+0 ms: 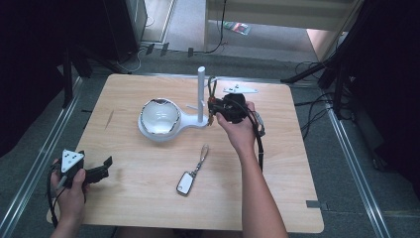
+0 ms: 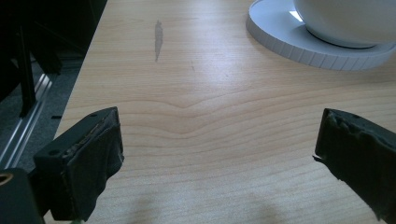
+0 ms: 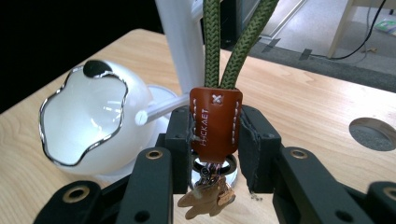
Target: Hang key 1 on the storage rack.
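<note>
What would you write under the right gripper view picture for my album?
Right gripper pinching a brown leather key strap beside a white stand.

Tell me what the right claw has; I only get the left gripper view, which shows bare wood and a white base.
Observer: The right claw is shut on the brown leather tab of a keychain with a green braided cord.
Operator: Where on the table?
Observer: Beside the tall white post, to the right of the white bowl with the wavy silver rim in the high view.
Operator: Anything lying loose?
Observer: A silver key fob with a strap lies flat on the wooden table, nearer the person, with nothing touching it.
</note>
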A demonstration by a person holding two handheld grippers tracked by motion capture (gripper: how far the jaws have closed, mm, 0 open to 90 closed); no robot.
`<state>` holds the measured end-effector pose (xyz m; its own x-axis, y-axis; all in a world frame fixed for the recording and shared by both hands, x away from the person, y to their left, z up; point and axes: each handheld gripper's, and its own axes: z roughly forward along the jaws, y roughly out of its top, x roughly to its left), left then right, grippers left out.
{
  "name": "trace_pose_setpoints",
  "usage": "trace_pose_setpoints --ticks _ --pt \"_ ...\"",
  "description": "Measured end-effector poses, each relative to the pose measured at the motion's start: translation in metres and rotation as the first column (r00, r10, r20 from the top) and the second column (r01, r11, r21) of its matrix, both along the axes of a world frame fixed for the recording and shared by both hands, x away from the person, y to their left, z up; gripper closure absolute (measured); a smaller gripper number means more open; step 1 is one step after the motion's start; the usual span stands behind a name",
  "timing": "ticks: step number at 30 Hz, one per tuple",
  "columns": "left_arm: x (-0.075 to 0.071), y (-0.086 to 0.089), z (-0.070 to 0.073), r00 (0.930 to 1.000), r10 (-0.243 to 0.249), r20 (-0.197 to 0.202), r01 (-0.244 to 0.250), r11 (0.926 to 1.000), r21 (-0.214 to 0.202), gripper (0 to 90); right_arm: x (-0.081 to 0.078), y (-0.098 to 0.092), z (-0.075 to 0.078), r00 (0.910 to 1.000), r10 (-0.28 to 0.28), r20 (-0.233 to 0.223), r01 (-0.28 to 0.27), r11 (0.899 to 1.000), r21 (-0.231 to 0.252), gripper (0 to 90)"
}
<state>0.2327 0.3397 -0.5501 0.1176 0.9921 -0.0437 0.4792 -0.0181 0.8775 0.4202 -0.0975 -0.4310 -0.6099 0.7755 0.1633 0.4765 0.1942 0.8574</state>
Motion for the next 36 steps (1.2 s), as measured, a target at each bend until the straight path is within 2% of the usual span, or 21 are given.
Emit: trace_pose_setpoints --ticks 3,7,12,17,23,26,29,36 --pt "0.0 0.0 0.0 1.0 0.001 -0.001 -0.001 1.0 0.001 1.3 -0.001 0.001 -0.002 1.0 0.007 0.003 -0.007 1.0 -0.029 66.3" --pt "0.0 0.0 0.0 1.0 0.001 0.0 -0.001 1.0 0.003 1.4 -0.005 0.0 -0.001 0.9993 -0.036 0.015 0.036 0.999 -0.002 54.9" --pt "0.0 -0.001 0.0 1.0 0.001 -0.001 -0.001 1.0 0.002 1.4 -0.018 0.0 0.008 0.9963 -0.08 0.031 0.082 0.994 -0.077 50.1" --pt "0.0 -0.001 0.0 1.0 0.002 0.002 -0.002 1.0 0.007 1.4 -0.034 0.002 0.011 0.9949 -0.1 0.011 0.101 0.987 -0.123 49.3" --pt "0.0 0.0 0.0 1.0 0.001 0.006 -0.001 1.0 0.003 1.3 -0.054 0.007 0.005 0.9898 -0.133 -0.051 0.123 0.977 -0.174 49.1" --pt "0.0 0.0 0.0 1.0 0.001 0.005 -0.001 1.0 0.002 1.4 -0.061 0.008 0.002 0.9794 -0.172 -0.105 0.148 0.967 -0.21 48.4" --pt "0.0 0.0 0.0 1.0 0.003 0.006 -0.003 1.0 0.001 1.4 -0.065 0.01 0.001 0.9571 -0.219 -0.19 0.17 0.955 -0.243 48.2" --pt "0.0 0.0 0.0 1.0 0.003 0.007 -0.003 1.0 0.0 1.4 -0.076 0.019 -0.006 0.9351 -0.249 -0.252 0.169 0.939 -0.298 40.9"
